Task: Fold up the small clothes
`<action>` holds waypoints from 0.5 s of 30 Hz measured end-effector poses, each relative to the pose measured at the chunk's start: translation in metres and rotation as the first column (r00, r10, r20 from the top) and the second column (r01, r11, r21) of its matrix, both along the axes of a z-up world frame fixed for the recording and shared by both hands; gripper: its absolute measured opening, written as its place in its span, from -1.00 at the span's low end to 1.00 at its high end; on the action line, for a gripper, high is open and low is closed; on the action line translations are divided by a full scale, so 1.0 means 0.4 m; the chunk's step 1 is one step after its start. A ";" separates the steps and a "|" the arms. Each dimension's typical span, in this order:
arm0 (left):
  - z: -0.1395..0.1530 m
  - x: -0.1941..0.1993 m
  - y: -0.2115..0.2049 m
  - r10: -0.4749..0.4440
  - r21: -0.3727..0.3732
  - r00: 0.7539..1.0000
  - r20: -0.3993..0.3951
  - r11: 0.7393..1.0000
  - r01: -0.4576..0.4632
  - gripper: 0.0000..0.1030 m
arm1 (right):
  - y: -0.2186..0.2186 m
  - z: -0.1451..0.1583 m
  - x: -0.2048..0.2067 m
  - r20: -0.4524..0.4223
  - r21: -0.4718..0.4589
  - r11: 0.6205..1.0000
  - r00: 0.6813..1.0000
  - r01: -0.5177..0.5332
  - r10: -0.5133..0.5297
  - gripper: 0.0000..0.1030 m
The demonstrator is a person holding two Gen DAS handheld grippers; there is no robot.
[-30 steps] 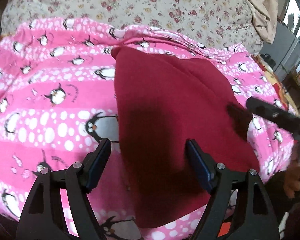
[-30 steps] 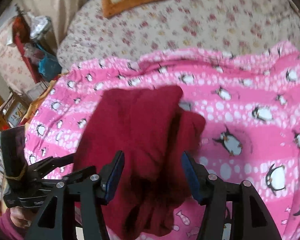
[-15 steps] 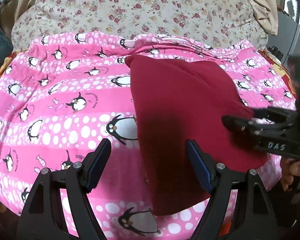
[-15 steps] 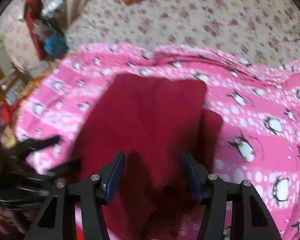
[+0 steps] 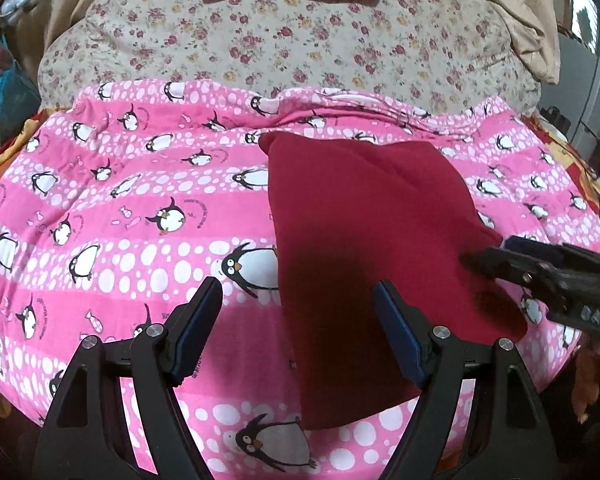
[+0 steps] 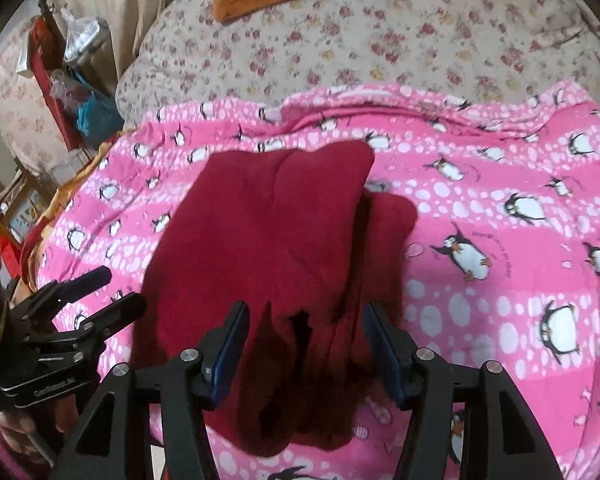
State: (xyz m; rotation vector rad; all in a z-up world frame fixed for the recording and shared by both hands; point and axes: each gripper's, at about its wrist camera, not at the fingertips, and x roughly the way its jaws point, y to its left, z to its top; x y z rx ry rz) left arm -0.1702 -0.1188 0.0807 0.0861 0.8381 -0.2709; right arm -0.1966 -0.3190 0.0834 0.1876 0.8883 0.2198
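Left wrist view shows, at far left, the pink penguin-print fleece blanket [image 5: 112, 216] spread over a bed with a cream floral-print bedsheet [image 5: 300, 40]; the left gripper [image 5: 296, 336] hovers over it with jaws wide apart, gripping nothing, its right finger above the dark red folded knit garment [image 5: 364, 248]. That garment lies flat on the blanket right of centre, its long axis running from the near edge of the bed away toward the floral sheet, narrower at the far end and wider near the camera. At far right the right gripper [image 5: 484, 258] reaches in over the garment's right edge. Right wrist view shows the left gripper [image 6: 116, 292] at left, then the garment [image 6: 268, 240] with loose folds bunched at its near end between the right gripper's [image 6: 306, 352] open, empty jaws.
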 end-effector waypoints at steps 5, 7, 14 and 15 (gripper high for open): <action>0.007 -0.006 -0.005 0.013 0.013 1.000 0.006 1.000 -0.013 0.52 | 0.024 0.031 -0.045 0.047 -0.031 0.999 0.999 0.027 -0.026 0.22; 0.007 -0.010 -0.004 0.019 0.011 1.000 0.006 1.000 -0.019 0.52 | 0.033 0.038 -0.058 0.060 -0.037 0.998 0.997 0.043 -0.041 0.45; 0.011 -0.020 -0.003 0.025 -0.003 1.000 0.005 1.000 -0.025 0.52 | 0.062 0.041 -0.070 0.063 -0.059 0.997 0.997 0.045 -0.041 0.49; 0.012 -0.021 -0.002 0.026 -0.005 1.000 0.005 1.000 -0.026 0.52 | 0.062 0.039 -0.068 0.061 -0.058 0.997 0.997 0.045 -0.042 0.49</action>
